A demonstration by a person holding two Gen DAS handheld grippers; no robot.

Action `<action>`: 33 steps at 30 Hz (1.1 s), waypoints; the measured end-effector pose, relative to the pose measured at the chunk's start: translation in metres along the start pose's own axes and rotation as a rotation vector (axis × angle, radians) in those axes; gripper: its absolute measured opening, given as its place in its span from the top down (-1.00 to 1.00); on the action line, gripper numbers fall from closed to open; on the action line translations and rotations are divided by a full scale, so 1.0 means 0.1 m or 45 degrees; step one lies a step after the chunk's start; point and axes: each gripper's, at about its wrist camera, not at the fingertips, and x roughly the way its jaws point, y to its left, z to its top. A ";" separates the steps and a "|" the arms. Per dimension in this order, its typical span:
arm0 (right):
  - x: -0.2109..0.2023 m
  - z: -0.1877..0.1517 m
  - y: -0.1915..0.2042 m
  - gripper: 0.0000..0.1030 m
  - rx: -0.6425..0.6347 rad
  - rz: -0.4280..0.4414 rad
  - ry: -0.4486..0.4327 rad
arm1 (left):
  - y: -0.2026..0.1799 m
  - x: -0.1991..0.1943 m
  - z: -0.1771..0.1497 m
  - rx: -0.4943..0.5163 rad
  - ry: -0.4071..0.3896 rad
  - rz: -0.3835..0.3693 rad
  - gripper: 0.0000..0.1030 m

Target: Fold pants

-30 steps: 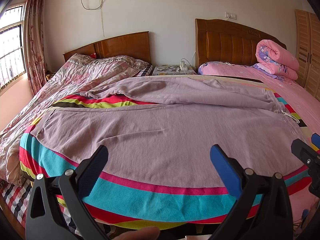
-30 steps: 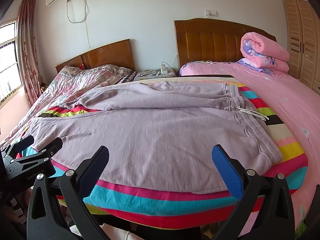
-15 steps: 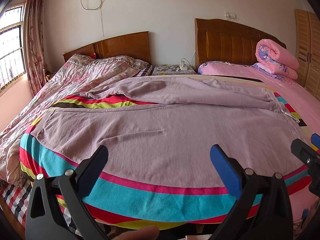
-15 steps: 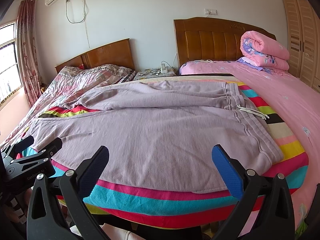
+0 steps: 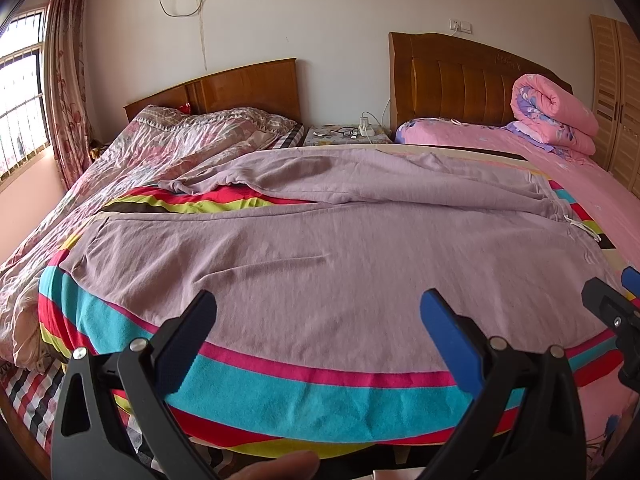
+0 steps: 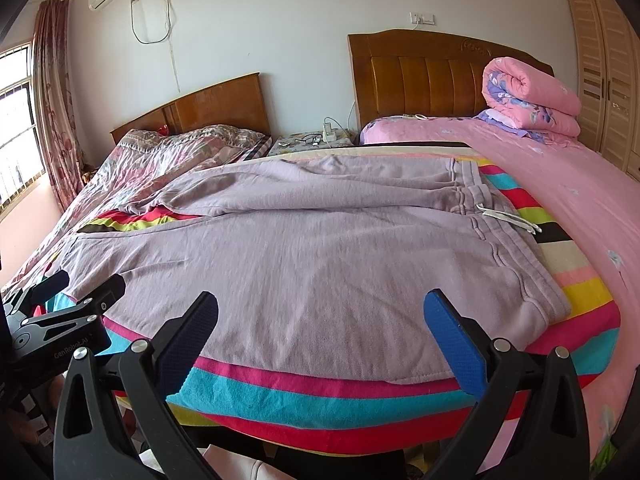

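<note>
Lilac sweatpants [image 5: 320,248] lie spread flat on a striped blanket [image 5: 304,396] on the bed, waistband with white drawstring [image 6: 508,218] to the right, legs running left; they also show in the right wrist view [image 6: 312,264]. The far leg is rumpled. My left gripper [image 5: 318,320] is open and empty, hovering just before the near edge of the pants. My right gripper [image 6: 320,320] is open and empty, at the near edge toward the waistband end. Each gripper shows at the side of the other's view: the right one [image 5: 614,304], the left one [image 6: 76,292].
A second bed with a floral quilt [image 5: 160,152] stands at left. A nightstand with cables [image 5: 348,134] sits between the headboards. A rolled pink duvet [image 5: 552,114] lies on the pink sheet at right. A wardrobe [image 6: 608,76] stands at far right.
</note>
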 end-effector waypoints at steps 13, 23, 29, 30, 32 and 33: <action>0.74 0.74 -0.26 -0.92 -0.196 0.084 0.136 | -0.07 0.54 0.53 0.322 0.040 0.167 -0.97; 3.02 2.22 -0.43 -0.92 -0.380 0.367 0.375 | 0.62 2.06 1.70 -0.249 0.524 -0.372 -0.97; 4.16 2.49 -0.35 -0.90 -0.492 0.528 0.558 | 0.47 2.85 2.04 -0.493 0.534 -0.577 -0.97; 4.27 2.50 -0.32 -0.90 -0.520 0.555 0.584 | 0.44 2.99 2.09 -0.533 0.564 -0.615 -0.97; 4.44 2.48 -0.26 -0.75 -0.567 0.605 0.625 | 0.36 3.23 2.15 -0.583 0.631 -0.685 -0.97; 4.51 2.47 -0.23 -0.67 -0.585 0.629 0.652 | 0.31 3.32 2.17 -0.592 0.647 -0.704 -0.97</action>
